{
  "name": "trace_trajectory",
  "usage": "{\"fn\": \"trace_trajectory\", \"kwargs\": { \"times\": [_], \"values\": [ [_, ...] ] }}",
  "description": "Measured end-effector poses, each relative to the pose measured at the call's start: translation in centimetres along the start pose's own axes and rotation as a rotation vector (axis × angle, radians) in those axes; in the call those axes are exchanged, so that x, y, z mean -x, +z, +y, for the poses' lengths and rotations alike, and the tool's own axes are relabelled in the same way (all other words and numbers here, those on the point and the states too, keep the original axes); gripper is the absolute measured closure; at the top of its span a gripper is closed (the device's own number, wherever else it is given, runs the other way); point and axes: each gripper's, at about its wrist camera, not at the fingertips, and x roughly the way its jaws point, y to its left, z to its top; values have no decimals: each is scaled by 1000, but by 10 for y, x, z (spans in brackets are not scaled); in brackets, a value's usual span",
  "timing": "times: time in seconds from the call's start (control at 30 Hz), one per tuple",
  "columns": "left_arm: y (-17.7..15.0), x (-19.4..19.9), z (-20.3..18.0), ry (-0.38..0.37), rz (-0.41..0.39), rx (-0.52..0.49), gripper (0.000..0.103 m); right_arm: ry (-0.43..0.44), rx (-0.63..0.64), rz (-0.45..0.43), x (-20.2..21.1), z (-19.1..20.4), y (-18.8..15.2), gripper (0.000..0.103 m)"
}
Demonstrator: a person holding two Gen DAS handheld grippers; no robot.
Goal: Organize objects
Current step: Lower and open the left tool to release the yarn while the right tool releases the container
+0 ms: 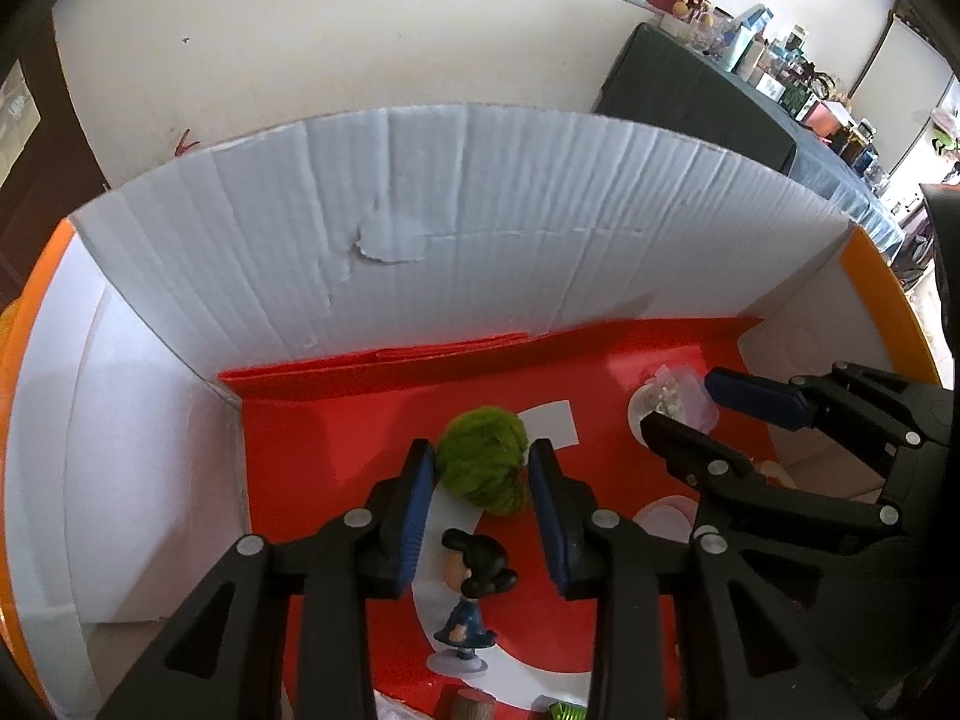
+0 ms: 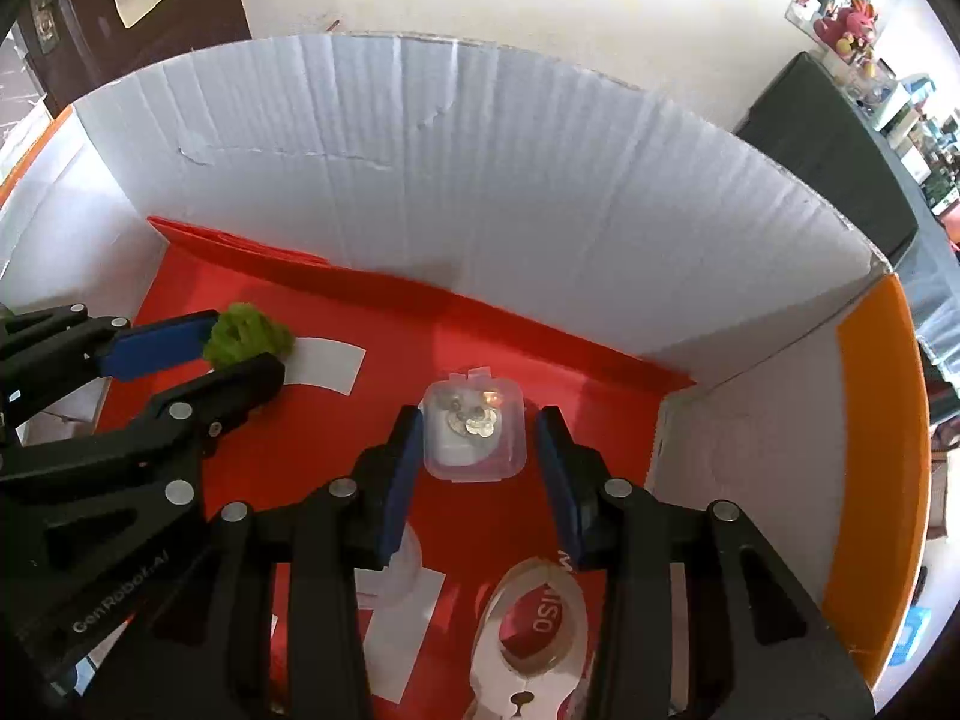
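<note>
A green fuzzy ball [image 1: 483, 471] lies on the red sheet [image 1: 336, 438] lining the floor of a white cardboard box [image 1: 480, 210]. My left gripper [image 1: 483, 450] straddles the ball, its blue pads close beside it and not squeezing it. A small clear plastic case [image 2: 474, 432] with little metal pieces inside sits on the red sheet [image 2: 372, 324]. My right gripper [image 2: 480, 420] hangs over the case, open, with a gap on both sides. Each view also shows the other gripper: the right gripper [image 1: 681, 405] and the left gripper [image 2: 246, 348] at the ball [image 2: 246, 339].
A small figurine [image 1: 471, 588] with black hair and a blue dress stands just under my left fingers. A white ring-shaped holder [image 2: 534, 618] lies below my right fingers. The box walls [image 2: 480, 180] and orange flaps [image 2: 876, 450] close in the far side and both ends.
</note>
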Motion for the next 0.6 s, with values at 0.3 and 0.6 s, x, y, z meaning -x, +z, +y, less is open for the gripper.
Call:
{"fn": "trace_trajectory", "kwargs": {
  "times": [0.3, 0.6],
  "values": [
    [-1, 17, -2, -5, -28, -5, 65, -5, -7, -19, 29, -6, -22, 65],
    [-3, 44, -5, -7, -67, -4, 63, -17, -17, -61, 70, -4, -43, 59]
  ]
}}
